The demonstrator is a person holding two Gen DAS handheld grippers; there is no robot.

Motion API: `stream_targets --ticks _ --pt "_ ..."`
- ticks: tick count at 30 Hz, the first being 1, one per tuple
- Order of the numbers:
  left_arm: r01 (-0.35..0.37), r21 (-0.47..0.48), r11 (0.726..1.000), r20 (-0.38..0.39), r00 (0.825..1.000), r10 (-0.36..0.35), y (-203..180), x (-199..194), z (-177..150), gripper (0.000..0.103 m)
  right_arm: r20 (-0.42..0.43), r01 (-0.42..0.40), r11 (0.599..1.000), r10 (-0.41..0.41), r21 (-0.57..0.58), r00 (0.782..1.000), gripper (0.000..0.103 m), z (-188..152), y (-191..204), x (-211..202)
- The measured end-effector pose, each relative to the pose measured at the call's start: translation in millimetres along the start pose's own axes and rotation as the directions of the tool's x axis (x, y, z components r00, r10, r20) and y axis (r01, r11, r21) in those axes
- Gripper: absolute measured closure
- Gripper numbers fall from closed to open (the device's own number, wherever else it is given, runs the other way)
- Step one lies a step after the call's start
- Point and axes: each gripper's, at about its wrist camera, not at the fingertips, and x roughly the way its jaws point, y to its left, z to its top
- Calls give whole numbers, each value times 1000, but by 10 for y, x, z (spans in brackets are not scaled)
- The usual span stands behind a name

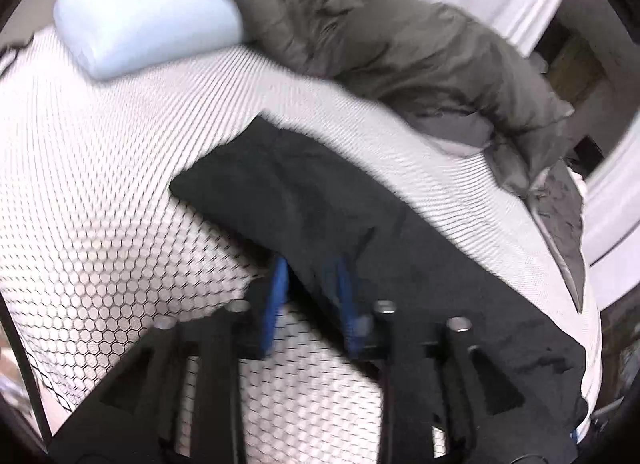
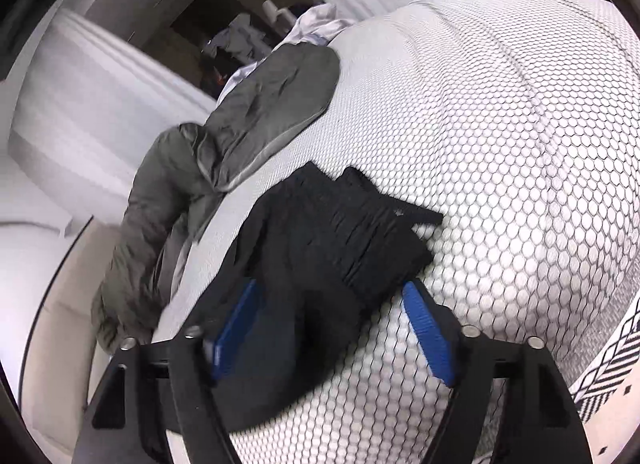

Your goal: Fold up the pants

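The soft, limp black fabric pants [image 1: 304,200], low in both views, would be best pinched at the gathered waistband; left gripper [image 1: 310,300] and right gripper [image 2: 334,328] were spread, nothing held.

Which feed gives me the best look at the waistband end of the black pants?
The right wrist view. There the black pants show their gathered, ribbed waistband sharply, lying on the honeycomb mattress ahead of the right claw. The left wrist view shows only a smooth, blurred stretch of the pants, no waistband visible.
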Motion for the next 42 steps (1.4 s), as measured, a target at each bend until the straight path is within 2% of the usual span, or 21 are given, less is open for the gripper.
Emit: stream_targets --ticks 3,4,5,7,10,12,14,15,18,21,24,25,26,28,30,33,35,37,38,39,42 --pt "55 70 996 69 996 -59 -287 -233 -75 26 -45 7 996 -3 92 999 35 62 -139 249" --pt "84 96 992 69 993 -91 -414 -267 -117 25 -55 28 994 -23 104 998 53 80 -168 336" --pt "113 116 987 63 991 -121 -518 -271 -150 24 -57 42 993 -37 106 998 62 92 -161 374" --pt "180 162 970 36 981 -188 -746 -276 -259 24 -44 54 994 -50 98 998 73 86 -140 348" --pt "245 212 946 -24 969 -245 -1052 -236 -473 23 1 -38 999 38 15 999 78 -29 45 -3" --pt "274 248 929 -63 962 -267 -1278 -235 -648 24 9 -39 998 39 -49 999 75 -107 86 -179" --pt "307 278 910 -105 952 -289 -1487 -192 -813 23 -49 59 995 -62 -76 997 51 -198 -42 -147" --pt "321 292 901 -131 947 -295 -1585 -162 -902 23 -77 126 990 -130 -62 988 51 -233 -155 -100" --pt "364 335 869 -198 929 -312 -1897 -108 -1216 24 -63 52 998 -49 47 997 49 -186 -348 -188" --pt "437 386 812 -272 895 -353 -2275 -87 -1569 23 53 65 998 -66 6 996 35 -88 -233 -343" --pt "502 421 755 -334 860 -386 -2677 -80 -1944 23 15 25 998 -26 54 1000 35 19 -252 -160" --pt "518 431 739 -354 850 -389 -2772 -85 -2054 23 0 25 998 -25 56 1000 45 48 -247 -69" --pt "533 448 718 -379 840 -387 -2900 -103 -2201 23 -20 45 998 -44 33 999 71 58 -222 11" --pt "548 477 688 -408 831 -379 -3105 -91 -2357 23 -25 96 995 -97 -22 995 85 67 -203 50" --pt "567 501 654 -421 819 -389 -3255 -153 -2482 23 1 56 996 -56 -70 998 90 -6 -122 -95" --pt "578 507 639 -413 814 -409 -3396 -210 -2532 23 -9 64 992 -65 -113 998 89 -161 -177 -257" --pt "585 516 626 -427 809 -404 -3448 -210 -2610 23 -97 160 978 -173 -132 980 75 -209 -331 -91" --pt "582 544 605 -459 810 -366 -3462 -146 -2711 23 -104 138 985 -148 -103 983 65 -173 -402 -104" --pt "572 570 590 -473 816 -333 -3491 -103 -2799 23 -72 127 987 -134 -95 988 50 -137 -386 -185" --pt "552 615 563 -480 828 -289 -3531 -66 -2911 23 -16 133 987 -135 -92 991 45 -102 -355 -282" --pt "491 727 481 -437 870 -227 -3570 -70 -3192 21 114 127 985 -115 -113 987 43 55 -216 -460"
